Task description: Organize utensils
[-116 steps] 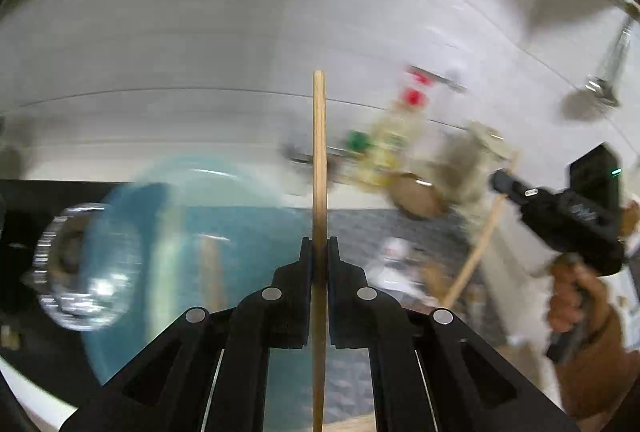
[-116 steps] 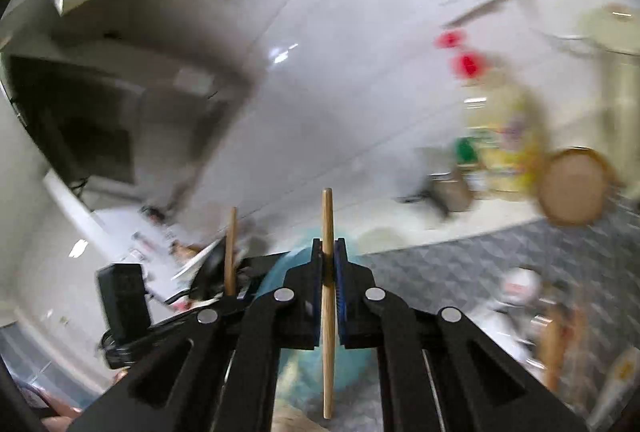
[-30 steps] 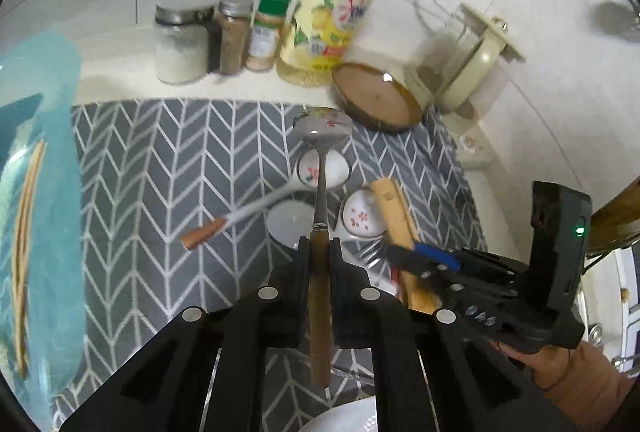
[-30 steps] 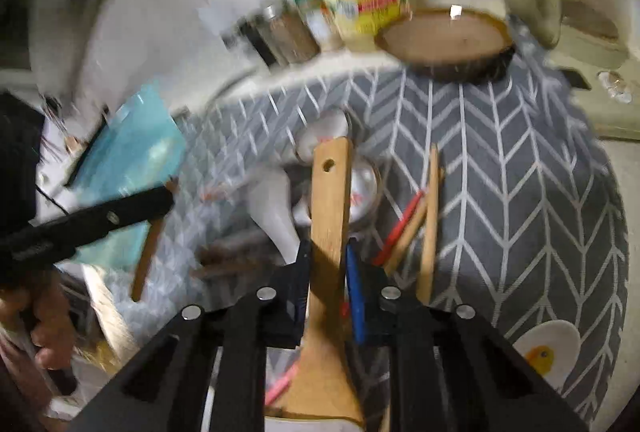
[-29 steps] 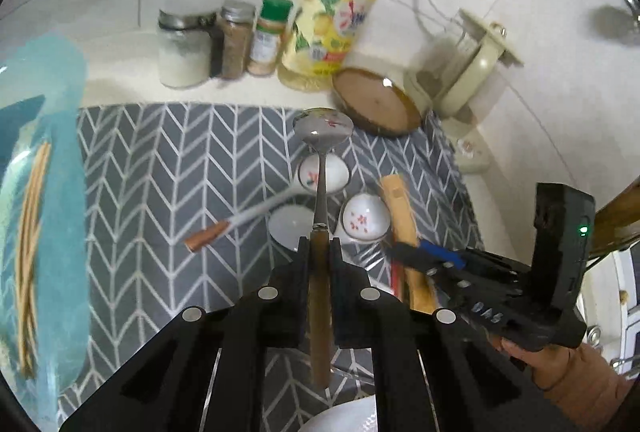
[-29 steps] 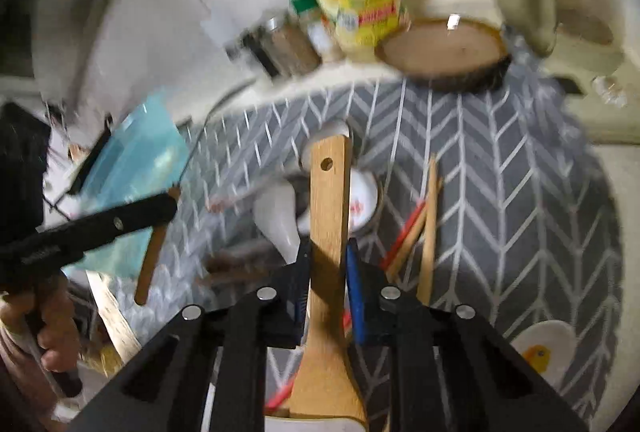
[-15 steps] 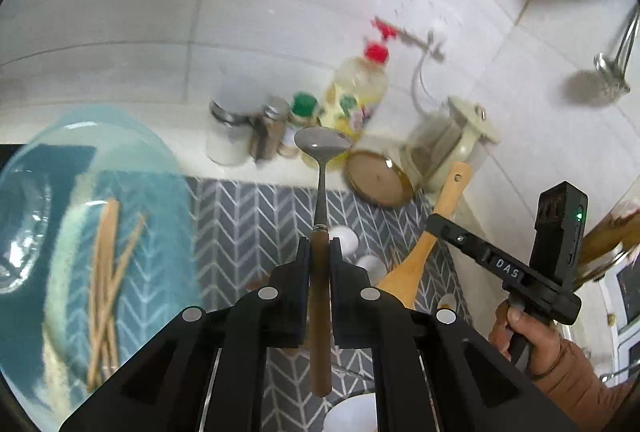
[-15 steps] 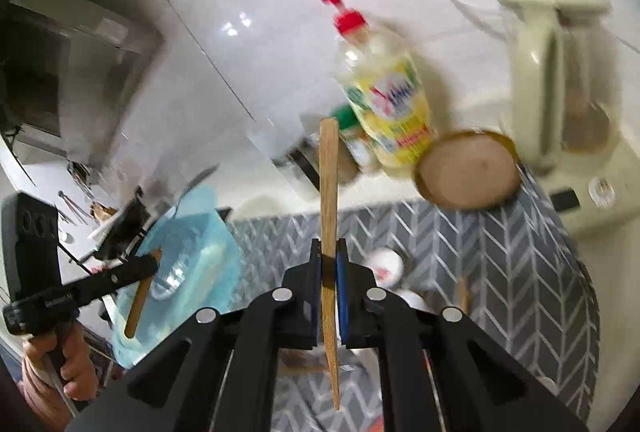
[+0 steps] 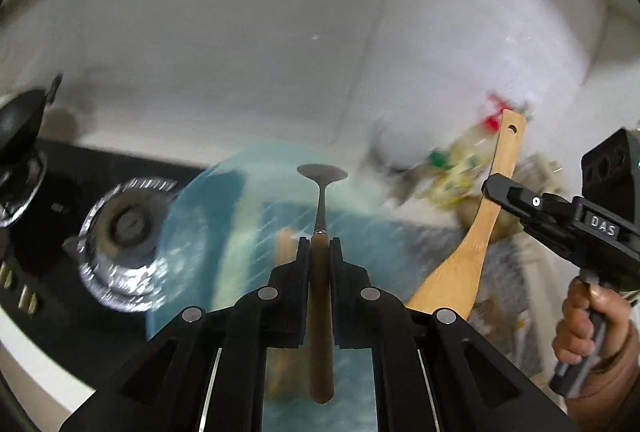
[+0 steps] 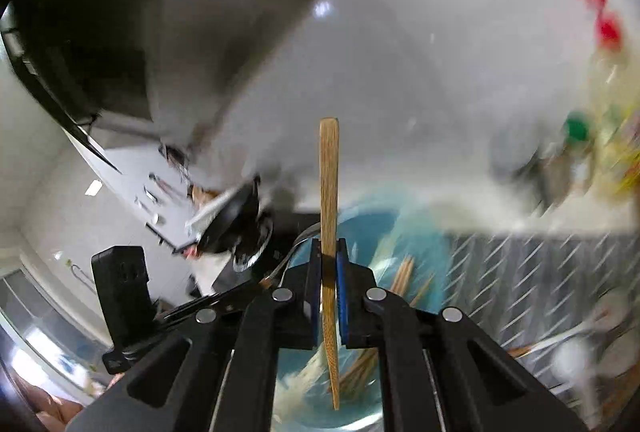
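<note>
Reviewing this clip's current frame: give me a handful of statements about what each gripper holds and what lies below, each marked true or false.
1. The left gripper is shut on a metal spoon with a wooden handle. True.
2. The right gripper is empty. False: it is shut on a wooden spatula.
3. A stove burner shows at the left of the left wrist view. True.
4. The blue tray below holds no utensils. False: wooden chopsticks lie in it.
5. The spatula's handle has a hole near its end. True.

White letters "DAS" stand on the black body of the right gripper (image 9: 494, 188), at three o'clock in the left wrist view. Bottle labels are too blurred to read
</note>
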Demonstrator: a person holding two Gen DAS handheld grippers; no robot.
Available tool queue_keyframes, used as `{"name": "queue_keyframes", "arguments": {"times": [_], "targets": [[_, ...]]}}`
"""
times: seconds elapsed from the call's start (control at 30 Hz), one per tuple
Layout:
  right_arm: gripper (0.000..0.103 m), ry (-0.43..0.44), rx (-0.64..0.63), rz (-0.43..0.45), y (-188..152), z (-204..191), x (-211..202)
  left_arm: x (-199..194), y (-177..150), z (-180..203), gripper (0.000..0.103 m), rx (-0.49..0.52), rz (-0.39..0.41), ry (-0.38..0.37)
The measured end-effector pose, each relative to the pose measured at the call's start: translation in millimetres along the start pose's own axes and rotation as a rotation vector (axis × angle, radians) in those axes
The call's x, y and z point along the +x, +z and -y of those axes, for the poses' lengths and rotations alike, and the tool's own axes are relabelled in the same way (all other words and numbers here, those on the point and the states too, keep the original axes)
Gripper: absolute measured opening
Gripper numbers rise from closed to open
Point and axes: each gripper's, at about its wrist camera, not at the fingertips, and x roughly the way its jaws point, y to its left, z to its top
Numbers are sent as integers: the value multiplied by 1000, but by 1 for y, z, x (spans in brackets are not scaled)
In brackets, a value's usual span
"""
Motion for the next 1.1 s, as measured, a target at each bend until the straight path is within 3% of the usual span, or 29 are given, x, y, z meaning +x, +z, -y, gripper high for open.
{"name": "queue_keyframes", "arguments": {"times": [0.2, 0.53, 0.63, 0.7, 0.77, 1.03, 1.07, 1.1], "targets": [[7, -93, 106, -227, -39, 19, 95, 50, -23, -31, 10, -18, -115, 9], [8, -313, 111, -414, -49, 29, 155, 81, -37, -44, 11, -35, -199, 36], [9, -398, 111, -473, -46, 29, 168, 80, -37, -44, 20, -38, -208, 28], [10, -443, 100, -503, -44, 29, 172, 76, -37, -39, 39, -24, -195, 35], [10, -465, 98, -499, -41, 29, 174, 69, -36, -33, 47, -20, -168, 42], [10, -459, -21, -368, 1, 8, 133, 26, -20, -18, 51, -24, -69, 39], [10, -442, -23, -325, 7, 4, 121, 19, -18, -13, 51, -20, -53, 43], [10, -359, -20, -245, 15, -1, 99, 12, -17, -7, 51, -17, -36, 38]]}}
